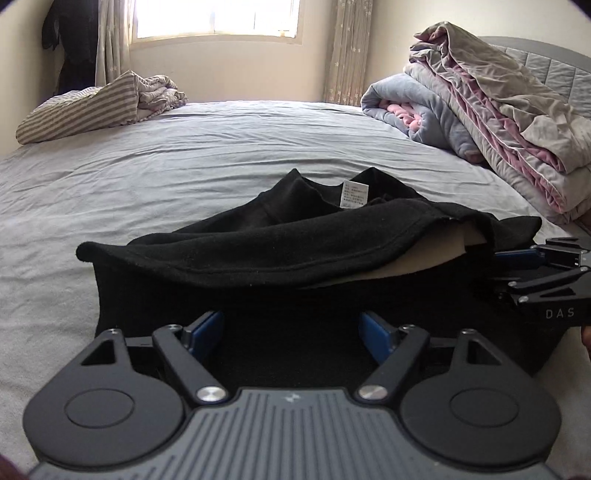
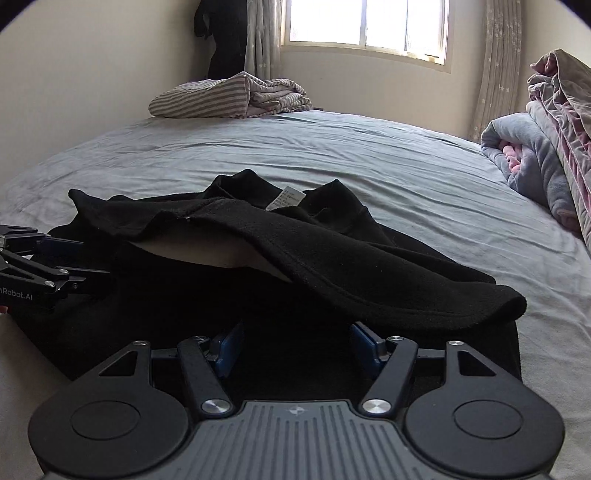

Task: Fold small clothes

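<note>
A small black garment (image 1: 266,247) with a white label (image 1: 354,195) lies on the grey bed sheet (image 1: 184,155), its upper layer folded over the lower one, with a pale lining showing under the fold. It also shows in the right wrist view (image 2: 295,251). My left gripper (image 1: 291,328) is open, its blue pads over the near hem of the garment. My right gripper (image 2: 295,343) is open over the near hem further right. The right gripper shows at the right edge of the left wrist view (image 1: 532,269); the left gripper shows at the left edge of the right wrist view (image 2: 55,262).
A striped bundle of cloth (image 1: 99,107) lies at the far left of the bed. A stack of folded grey and pink blankets (image 1: 491,110) stands at the right. A window (image 1: 218,18) with curtains is in the back wall.
</note>
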